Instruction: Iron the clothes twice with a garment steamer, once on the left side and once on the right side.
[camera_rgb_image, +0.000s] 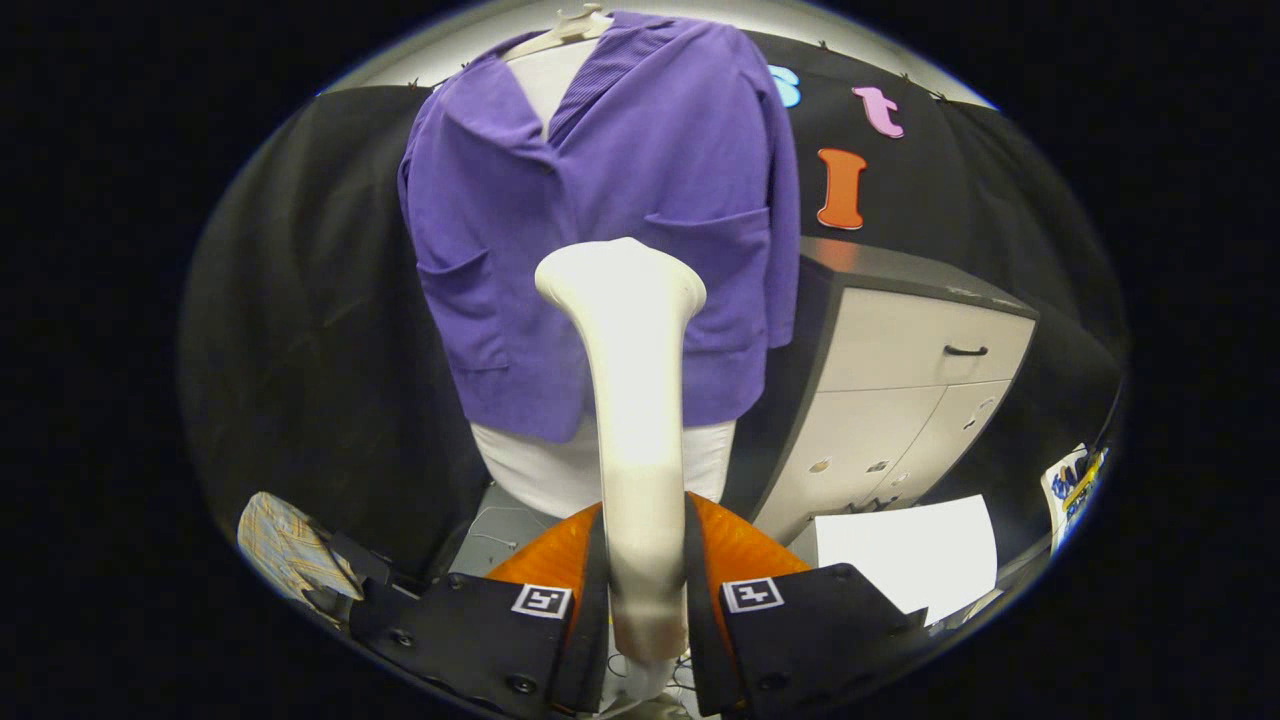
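- Purple jacket (610, 200) hangs on a pale hanger (560, 28) in the upper middle of the frame, over a white garment (520, 470) that shows under its hem. Hanging flat and open like this, both front sides can be reached by steam.
- Cream-white steamer (625, 400) stands in the centre of the frame, its handle going down between the two fingers and its wide head rising in front of the jacket, near the pockets.
- Gripper (645, 575) at the bottom centre pinches the steamer handle: both orange fingers (545, 560) press on it from the two sides. I think the hold is low on the handle so that the head stays free to point at the cloth.
- Steamer head is beyond the fingers and covers the middle of the jacket; if it touches the cloth or is only near, I cannot tell.
- Head seems aimed at the middle, slightly toward the pocket on the right of the frame, so a pass on one side probably comes next.
- Grey-white cabinet (900, 380) stands at the right of the frame beside the jacket, and a white sheet (905, 560) lies lower right.
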